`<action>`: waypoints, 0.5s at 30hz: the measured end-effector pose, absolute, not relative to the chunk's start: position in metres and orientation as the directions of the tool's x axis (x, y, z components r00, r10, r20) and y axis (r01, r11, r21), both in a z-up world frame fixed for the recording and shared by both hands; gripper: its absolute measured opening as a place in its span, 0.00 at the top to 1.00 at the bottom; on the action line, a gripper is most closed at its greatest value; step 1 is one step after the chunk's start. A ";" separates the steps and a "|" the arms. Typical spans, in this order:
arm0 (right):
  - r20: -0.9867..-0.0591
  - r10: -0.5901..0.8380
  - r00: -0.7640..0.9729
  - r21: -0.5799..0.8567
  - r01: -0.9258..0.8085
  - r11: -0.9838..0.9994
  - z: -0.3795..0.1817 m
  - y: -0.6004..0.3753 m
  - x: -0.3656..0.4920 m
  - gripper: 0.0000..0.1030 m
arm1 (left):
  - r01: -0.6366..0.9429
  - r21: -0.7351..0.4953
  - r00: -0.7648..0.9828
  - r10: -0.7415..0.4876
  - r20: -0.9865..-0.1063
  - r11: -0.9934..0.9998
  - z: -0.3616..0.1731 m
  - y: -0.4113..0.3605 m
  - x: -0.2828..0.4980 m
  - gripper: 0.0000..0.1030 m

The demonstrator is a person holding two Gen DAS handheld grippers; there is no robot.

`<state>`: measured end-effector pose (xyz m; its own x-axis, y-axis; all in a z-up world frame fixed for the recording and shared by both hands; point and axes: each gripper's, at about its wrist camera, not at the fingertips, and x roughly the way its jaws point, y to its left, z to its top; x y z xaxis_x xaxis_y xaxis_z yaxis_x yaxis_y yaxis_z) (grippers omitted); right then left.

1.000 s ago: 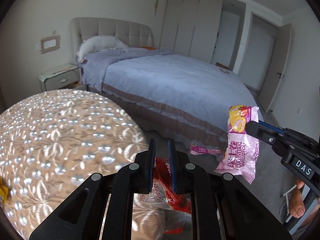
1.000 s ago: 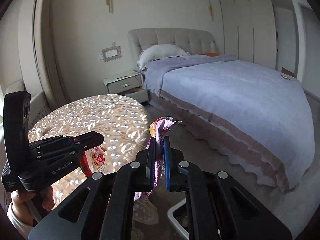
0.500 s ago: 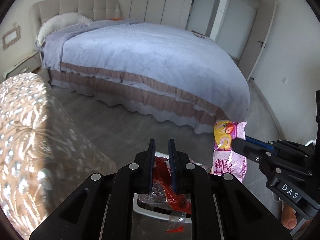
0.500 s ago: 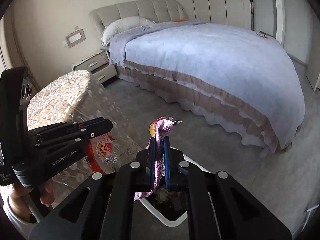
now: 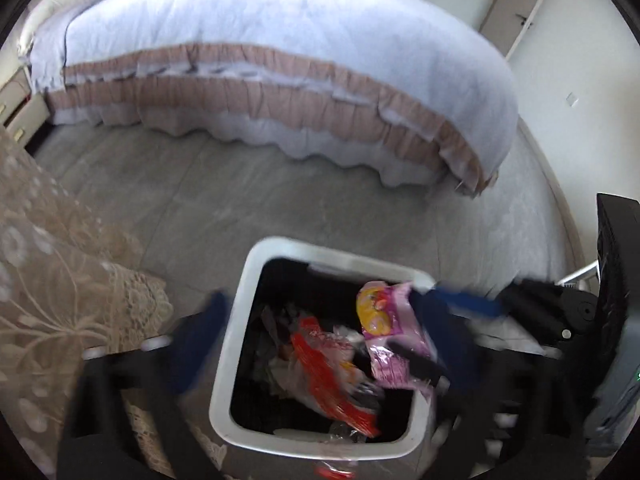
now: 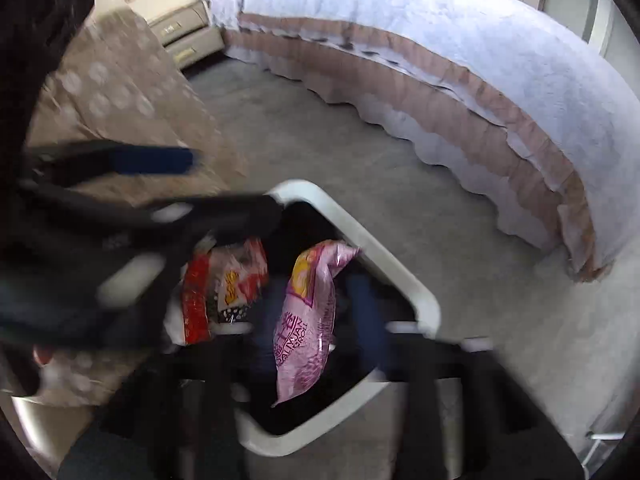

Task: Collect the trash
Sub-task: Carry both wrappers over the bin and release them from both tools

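Observation:
A white bin (image 5: 244,320) with a black liner stands on the floor under both grippers. My left gripper (image 5: 320,312) is blurred, its jaws opening wide, and the red snack wrapper (image 5: 332,376) hangs loose between them over the bin's mouth. My right gripper (image 6: 312,292) is also opening. The pink roll wrapper (image 6: 304,328) sits free between its fingers, inside the bin rim (image 6: 400,272). In the right wrist view the left gripper (image 6: 188,184) and red wrapper (image 6: 224,284) show at the left. In the left wrist view the pink wrapper (image 5: 388,328) and right gripper (image 5: 440,332) show at the right.
A bed (image 5: 280,52) with a lilac cover and pink frill runs across the back. A table under a beige lace cloth (image 5: 48,280) stands close on the bin's left. A bedside cabinet (image 6: 188,36) stands by the bed. Grey floor (image 5: 260,200) lies between bin and bed.
Both grippers have dropped down over the bin and tilted towards it. Their jaws, shut on the red and the pink wrapper before, now stand apart and the wrappers hang loose.

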<state>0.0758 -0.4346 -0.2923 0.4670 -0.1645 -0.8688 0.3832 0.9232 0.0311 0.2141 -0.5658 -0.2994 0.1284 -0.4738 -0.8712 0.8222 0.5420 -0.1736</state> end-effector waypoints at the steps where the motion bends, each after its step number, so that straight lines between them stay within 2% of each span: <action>1: -0.867 -0.172 0.468 0.009 0.359 0.933 -0.301 -0.434 0.075 0.09 | 0.824 -0.167 0.121 -0.457 -0.881 0.541 -0.305 -0.566 0.213 0.05; 7: -0.890 -0.191 0.414 -0.046 0.336 0.941 -0.323 -0.435 0.069 0.05 | 0.805 -0.175 0.102 -0.424 -0.900 0.566 -0.323 -0.568 0.218 0.05; 15: -0.855 -0.217 0.470 -0.024 0.382 0.924 -0.290 -0.437 0.052 0.05 | 0.820 -0.164 0.152 -0.486 -0.861 0.548 -0.290 -0.563 0.203 0.05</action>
